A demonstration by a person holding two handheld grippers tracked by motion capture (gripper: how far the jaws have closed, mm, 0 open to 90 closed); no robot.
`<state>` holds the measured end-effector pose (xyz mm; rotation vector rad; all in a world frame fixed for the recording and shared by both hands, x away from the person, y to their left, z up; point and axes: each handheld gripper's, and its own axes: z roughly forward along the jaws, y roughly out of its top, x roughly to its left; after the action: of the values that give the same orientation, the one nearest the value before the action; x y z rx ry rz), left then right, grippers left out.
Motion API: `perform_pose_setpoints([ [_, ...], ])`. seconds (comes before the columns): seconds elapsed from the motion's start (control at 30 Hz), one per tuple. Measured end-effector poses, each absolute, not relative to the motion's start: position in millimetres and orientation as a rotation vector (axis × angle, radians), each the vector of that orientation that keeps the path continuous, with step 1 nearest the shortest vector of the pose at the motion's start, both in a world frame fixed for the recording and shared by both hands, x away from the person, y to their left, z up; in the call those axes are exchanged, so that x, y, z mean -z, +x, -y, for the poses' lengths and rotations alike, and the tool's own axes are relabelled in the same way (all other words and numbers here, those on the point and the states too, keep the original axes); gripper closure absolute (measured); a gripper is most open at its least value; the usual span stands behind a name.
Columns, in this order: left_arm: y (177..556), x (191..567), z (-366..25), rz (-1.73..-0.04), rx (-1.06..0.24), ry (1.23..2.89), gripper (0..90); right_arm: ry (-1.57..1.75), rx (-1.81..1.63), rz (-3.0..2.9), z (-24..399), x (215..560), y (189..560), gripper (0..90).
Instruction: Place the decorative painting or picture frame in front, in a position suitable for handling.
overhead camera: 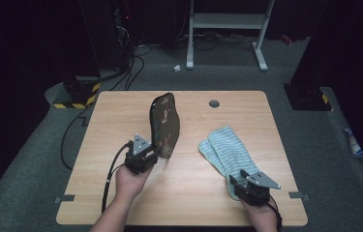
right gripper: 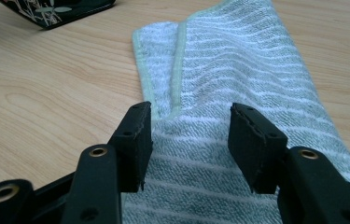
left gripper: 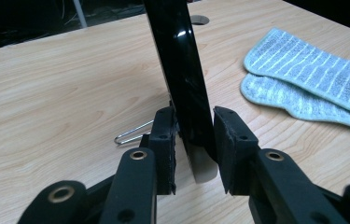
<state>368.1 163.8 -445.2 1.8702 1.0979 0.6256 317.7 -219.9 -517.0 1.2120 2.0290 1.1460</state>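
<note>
A: Start nearest. What has the right gripper [overhead camera: 247,186] got?

B: Its jaws stand partly open over the near end of the towel [overhead camera: 227,149], astride the cloth and not pinching it as far as the right gripper view shows. The towel [right gripper: 238,70] is soft, light terry, folded into 2 layers. It will sag and drag, so take it at the near hem, through both layers.

A: Which way does it run?

B: Its long axis runs from the near right of the table [overhead camera: 193,203] away toward the middle, slanting left.

A: And the left gripper [overhead camera: 143,157]?

B: Its jaws flank the lower near edge of the black tray [overhead camera: 164,124], one pad on each face. In the left gripper view the tray [left gripper: 182,70] touches at least one pad; whether both press I cannot tell.

A: How will the tray handle?

B: Stiff, glossy, probably slippery and liable to chip. It stands on edge, left of the towel, long axis pointing away and upward. Grip low on the rim, squarely.
</note>
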Motion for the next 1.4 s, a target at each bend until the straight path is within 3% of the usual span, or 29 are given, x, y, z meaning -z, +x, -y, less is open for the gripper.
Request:
perform_pose_setpoints([
  [0.27,364,449,-176,-1.106,-0.626,1.866,67.6,1.214,-1.144,-2.032,218,517,318,48.9],
  [0.53,366,453,-171,-1.084,-0.611,1.855,57.1,1.212,-1.140,-2.037,216,519,318,48.9],
  [0.87,372,454,-169,-1.103,-0.582,1.816,72.2,1.216,-1.141,-2.036,218,519,318,48.8],
  [1.4,369,455,-171,-1.097,-0.522,1.787,77.8,1.209,-1.138,-2.043,215,520,318,48.8],
])
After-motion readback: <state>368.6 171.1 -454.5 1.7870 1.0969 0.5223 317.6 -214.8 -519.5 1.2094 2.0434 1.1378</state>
